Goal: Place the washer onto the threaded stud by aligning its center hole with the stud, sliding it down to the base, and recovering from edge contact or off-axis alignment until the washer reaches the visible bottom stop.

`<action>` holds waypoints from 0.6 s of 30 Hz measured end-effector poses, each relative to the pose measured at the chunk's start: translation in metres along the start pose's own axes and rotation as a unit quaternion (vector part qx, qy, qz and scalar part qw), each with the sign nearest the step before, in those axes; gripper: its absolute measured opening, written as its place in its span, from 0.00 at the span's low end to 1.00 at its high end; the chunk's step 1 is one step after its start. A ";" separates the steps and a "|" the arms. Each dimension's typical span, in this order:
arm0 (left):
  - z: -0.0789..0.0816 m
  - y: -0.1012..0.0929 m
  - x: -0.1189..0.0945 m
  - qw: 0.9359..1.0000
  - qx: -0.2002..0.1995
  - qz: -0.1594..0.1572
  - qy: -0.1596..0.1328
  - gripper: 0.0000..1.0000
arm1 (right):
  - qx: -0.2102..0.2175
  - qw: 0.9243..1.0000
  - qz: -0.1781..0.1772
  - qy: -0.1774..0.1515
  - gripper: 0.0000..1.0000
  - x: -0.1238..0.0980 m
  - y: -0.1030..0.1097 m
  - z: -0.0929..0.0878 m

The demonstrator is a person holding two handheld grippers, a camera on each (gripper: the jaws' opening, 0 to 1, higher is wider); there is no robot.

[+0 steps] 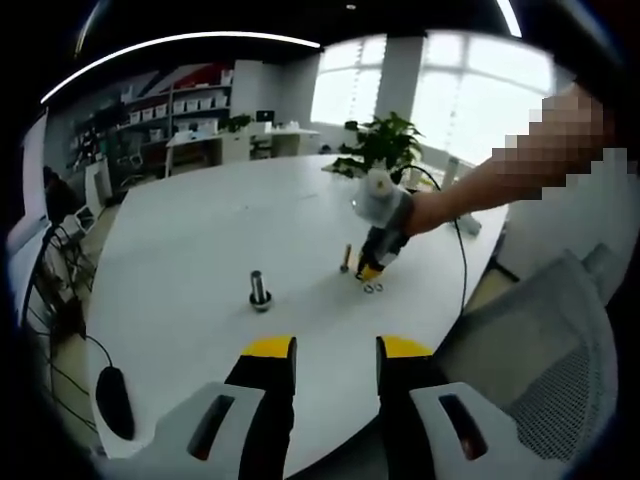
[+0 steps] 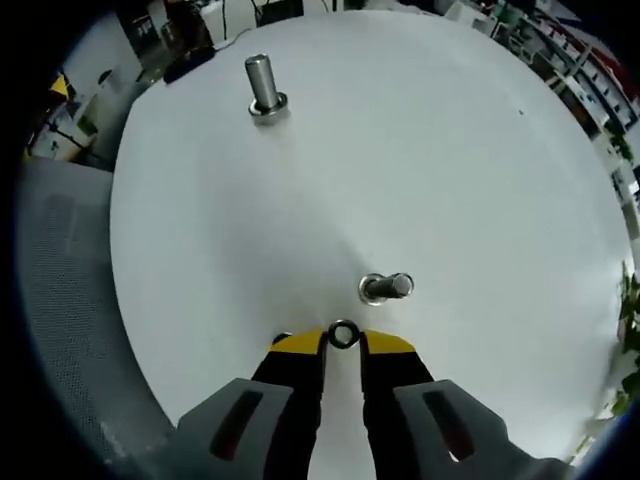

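Now right gripper [image 2: 343,342] pinching washer [image 2: 343,334], beside stud [image 2: 385,288]

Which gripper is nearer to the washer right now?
Right. The right gripper has the washer at its fingertips, beside the near stud. The left gripper hangs back at the table edge, well away.
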State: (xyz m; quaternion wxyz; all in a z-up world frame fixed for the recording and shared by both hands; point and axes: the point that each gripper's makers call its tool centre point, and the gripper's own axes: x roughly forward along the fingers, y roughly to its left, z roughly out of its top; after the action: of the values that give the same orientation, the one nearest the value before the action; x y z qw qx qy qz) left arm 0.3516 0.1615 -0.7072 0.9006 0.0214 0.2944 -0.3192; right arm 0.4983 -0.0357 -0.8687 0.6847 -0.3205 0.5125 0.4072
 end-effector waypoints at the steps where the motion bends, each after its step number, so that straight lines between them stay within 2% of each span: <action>1: 0.000 0.000 0.000 1.000 0.000 0.000 0.000 0.30 | -0.004 1.000 0.002 0.005 0.16 0.001 0.000 0.000; 12: -0.001 0.000 0.000 1.000 -0.001 0.000 0.002 0.30 | -0.030 0.998 0.005 0.063 0.15 0.002 0.001 0.002; 17: -0.001 0.000 0.000 1.000 -0.001 0.000 0.002 0.30 | -0.020 0.997 0.004 0.078 0.15 0.003 -0.001 0.001; 18: -0.001 0.000 0.000 1.000 0.000 0.000 0.003 0.30 | -0.006 0.997 0.005 0.076 0.15 0.002 -0.001 0.001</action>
State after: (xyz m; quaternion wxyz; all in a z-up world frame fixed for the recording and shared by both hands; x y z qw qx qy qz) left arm 0.3514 0.1618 -0.7080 0.8996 0.0218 0.2969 -0.3195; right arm 0.5003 -0.0350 -0.8702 0.6399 -0.3520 0.5621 0.3882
